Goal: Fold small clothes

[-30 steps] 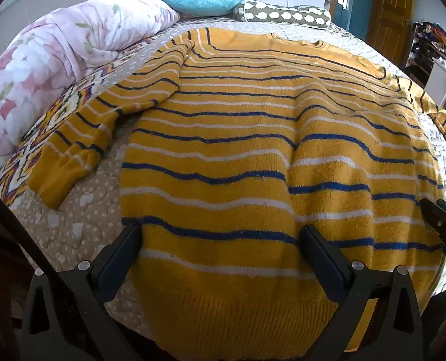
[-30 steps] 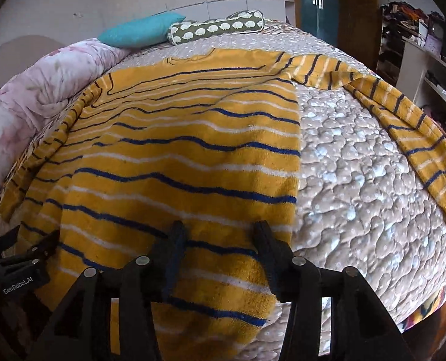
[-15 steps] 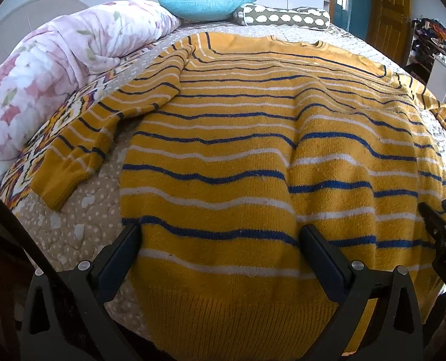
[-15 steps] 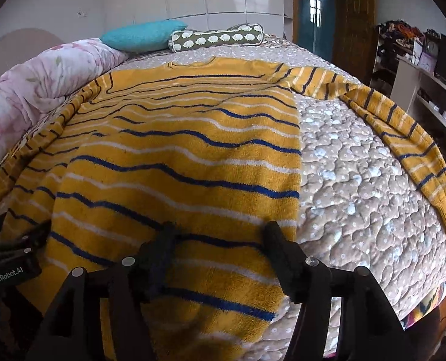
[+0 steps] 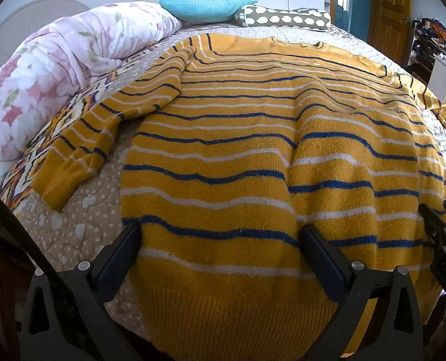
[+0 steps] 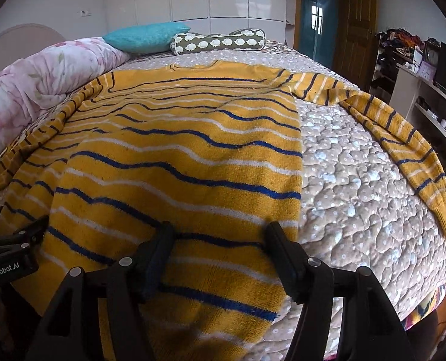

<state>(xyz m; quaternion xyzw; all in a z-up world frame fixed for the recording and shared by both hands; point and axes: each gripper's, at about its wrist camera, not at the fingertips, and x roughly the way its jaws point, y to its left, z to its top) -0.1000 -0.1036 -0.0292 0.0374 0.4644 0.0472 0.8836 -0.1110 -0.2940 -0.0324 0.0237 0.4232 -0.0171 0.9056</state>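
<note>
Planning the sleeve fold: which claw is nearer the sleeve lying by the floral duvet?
Left. The left claw sits beside that sleeve; the right claw is at the sweater's opposite edge.

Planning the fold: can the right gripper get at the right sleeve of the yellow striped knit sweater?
Probably yes: the right gripper is open, and only bare quilted bedspread lies before the right sleeve.

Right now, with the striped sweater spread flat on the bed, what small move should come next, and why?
Probably close the right gripper on the sweater hem. Its jaws have just been opening and now straddle the fabric near the lower right corner without pinching it. The left gripper also stands open over the hem. Both sleeves lie spread out, so no fold has begun.
</note>
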